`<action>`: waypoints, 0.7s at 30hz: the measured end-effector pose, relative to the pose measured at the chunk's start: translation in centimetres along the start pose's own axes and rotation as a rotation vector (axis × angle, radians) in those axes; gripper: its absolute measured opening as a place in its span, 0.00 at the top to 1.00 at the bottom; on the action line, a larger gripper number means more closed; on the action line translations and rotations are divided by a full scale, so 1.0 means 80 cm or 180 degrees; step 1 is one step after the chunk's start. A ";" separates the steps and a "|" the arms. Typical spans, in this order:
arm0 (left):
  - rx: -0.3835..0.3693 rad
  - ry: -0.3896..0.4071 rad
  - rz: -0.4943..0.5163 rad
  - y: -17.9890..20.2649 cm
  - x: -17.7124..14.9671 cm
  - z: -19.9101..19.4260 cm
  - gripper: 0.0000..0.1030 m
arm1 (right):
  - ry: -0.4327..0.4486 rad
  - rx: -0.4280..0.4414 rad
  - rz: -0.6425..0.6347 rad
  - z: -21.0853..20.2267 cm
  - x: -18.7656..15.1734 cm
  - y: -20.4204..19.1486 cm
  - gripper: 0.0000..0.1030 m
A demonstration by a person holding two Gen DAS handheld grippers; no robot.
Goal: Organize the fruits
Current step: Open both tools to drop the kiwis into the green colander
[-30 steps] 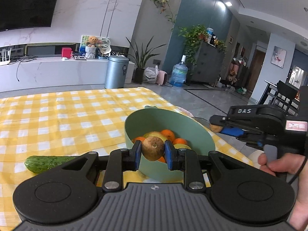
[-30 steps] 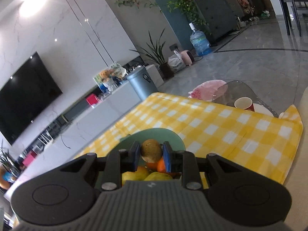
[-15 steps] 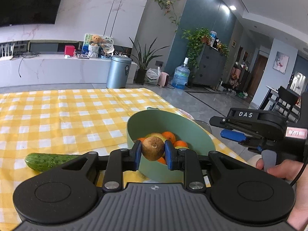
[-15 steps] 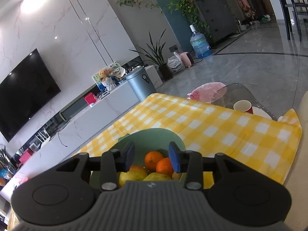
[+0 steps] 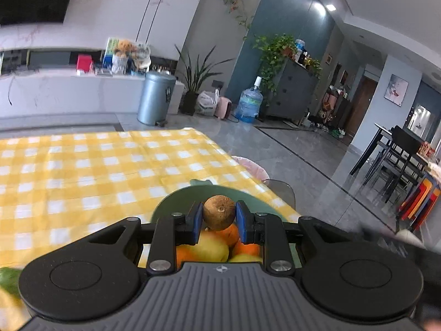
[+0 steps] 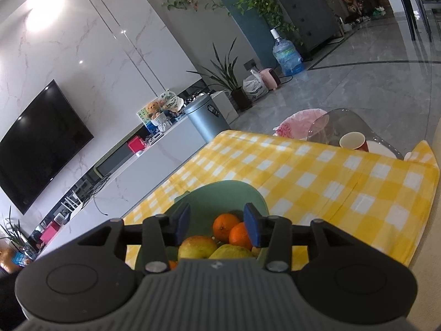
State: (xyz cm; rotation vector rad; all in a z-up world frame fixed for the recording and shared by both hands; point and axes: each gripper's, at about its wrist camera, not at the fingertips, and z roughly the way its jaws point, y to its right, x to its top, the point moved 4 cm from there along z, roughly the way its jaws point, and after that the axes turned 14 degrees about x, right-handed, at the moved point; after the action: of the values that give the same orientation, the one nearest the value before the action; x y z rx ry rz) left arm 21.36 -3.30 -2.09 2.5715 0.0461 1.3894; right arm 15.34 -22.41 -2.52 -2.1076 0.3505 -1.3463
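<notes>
My left gripper (image 5: 219, 218) is shut on a round brown fruit (image 5: 219, 211) and holds it above the green bowl (image 5: 179, 197). The bowl holds oranges (image 5: 230, 233) and a yellow-green fruit (image 5: 210, 245). In the right wrist view my right gripper (image 6: 217, 222) is open and empty, hovering over the same green bowl (image 6: 220, 193), with oranges (image 6: 224, 226) and a yellow apple (image 6: 197, 248) below it. The bowl stands on a yellow checked tablecloth (image 6: 330, 182).
A green cucumber's end (image 5: 8, 277) shows at the left edge of the left wrist view. A paper cup (image 6: 352, 142) and a white plate (image 6: 381, 149) sit on a glass side table (image 6: 341, 118) beyond the cloth's far edge.
My right gripper opened and dropped its brown fruit from between the fingers a second ago. My left gripper moved forward over the bowl with its fruit; the cucumber slid toward the left edge.
</notes>
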 end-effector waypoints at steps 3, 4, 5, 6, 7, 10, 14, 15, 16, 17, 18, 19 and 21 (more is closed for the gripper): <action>-0.0020 -0.0146 -0.0141 -0.001 0.004 0.030 0.73 | -0.0018 0.0053 0.0001 0.001 0.000 -0.002 0.60; -0.0007 -0.0154 -0.0163 -0.001 0.004 0.036 0.73 | -0.0023 0.0062 -0.0009 0.000 0.000 -0.003 0.60; 0.0001 -0.0158 -0.0180 -0.002 0.005 0.042 0.73 | -0.0027 0.0078 -0.0016 0.000 -0.001 -0.004 0.60; -0.0009 -0.0184 -0.0201 -0.002 0.005 0.047 0.73 | -0.0030 0.0104 -0.0013 0.000 -0.001 -0.004 0.60; -0.0019 -0.0216 -0.0222 -0.002 0.006 0.052 0.73 | -0.0028 0.0147 0.0003 0.001 -0.001 -0.004 0.59; 0.0058 -0.0225 -0.0210 -0.003 0.008 0.061 0.73 | -0.0039 0.0201 0.0028 0.001 -0.002 -0.004 0.59; 0.0094 -0.0138 -0.0161 -0.002 0.010 0.059 0.71 | -0.0040 0.0244 0.0042 0.000 -0.003 -0.004 0.59; 0.0135 -0.0093 -0.0143 -0.001 0.012 0.057 0.59 | -0.0037 0.0261 0.0054 -0.001 -0.003 -0.004 0.59; 0.0179 -0.0032 -0.0132 -0.001 0.012 0.054 0.40 | -0.0045 0.0287 0.0070 -0.001 -0.003 -0.004 0.59; 0.0187 0.0011 -0.0135 -0.001 0.012 0.052 0.35 | -0.0049 0.0309 0.0088 -0.001 -0.004 -0.003 0.59; 0.0209 0.0032 -0.0151 -0.002 0.012 0.050 0.33 | -0.0053 0.0330 0.0106 -0.001 -0.004 -0.003 0.58; 0.0240 0.0018 -0.0174 -0.005 0.010 0.048 0.35 | -0.0061 0.0348 0.0118 0.000 -0.004 -0.003 0.58; 0.0245 -0.0027 -0.0265 -0.013 0.007 0.042 0.35 | -0.0078 0.0365 0.0134 0.001 -0.005 -0.003 0.58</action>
State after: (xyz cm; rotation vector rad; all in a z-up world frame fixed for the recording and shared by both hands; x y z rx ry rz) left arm 24.58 -2.80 -3.60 2.6049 0.2069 1.3721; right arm 15.19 -21.99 -2.65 -2.0096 0.2990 -1.2847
